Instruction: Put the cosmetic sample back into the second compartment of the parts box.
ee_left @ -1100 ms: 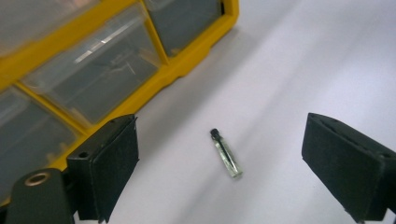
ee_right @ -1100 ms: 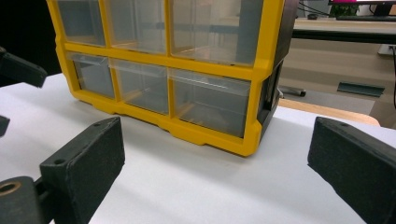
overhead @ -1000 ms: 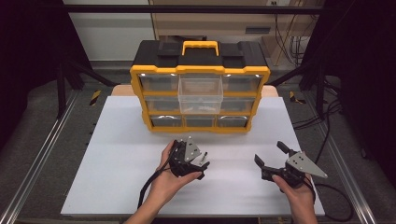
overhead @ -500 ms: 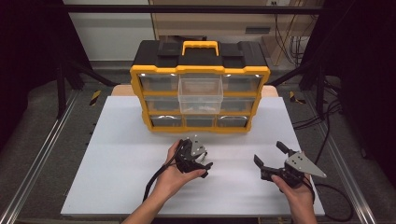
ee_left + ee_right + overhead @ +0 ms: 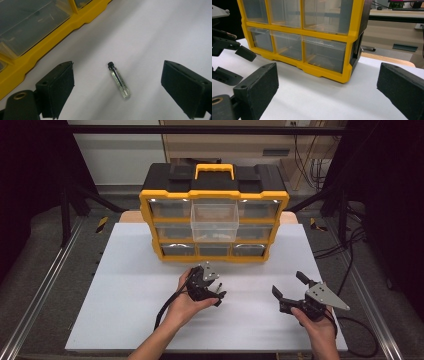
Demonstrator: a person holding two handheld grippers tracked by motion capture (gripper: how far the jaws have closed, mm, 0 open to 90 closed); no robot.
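Observation:
A small clear glass vial with a black cap lies flat on the white tabletop. My left gripper hovers over it, open, one jaw on each side of the vial and neither touching it. In the high view the left gripper is just in front of the yellow and black drawer organizer, pointing right. My right gripper is held open near the table's front right, nothing between its jaws. In its own view the right gripper faces the organizer's lower right corner.
The organizer's top middle clear drawer is pulled out; the other drawers look closed. Its yellow base runs close by on the left of the left gripper's view. The left gripper shows at the left edge of the right gripper view. Cables lie off the table's right side.
My left gripper has shifted a little to the right and sunk slightly toward the table, jaws still wide. The right gripper has stayed where it was.

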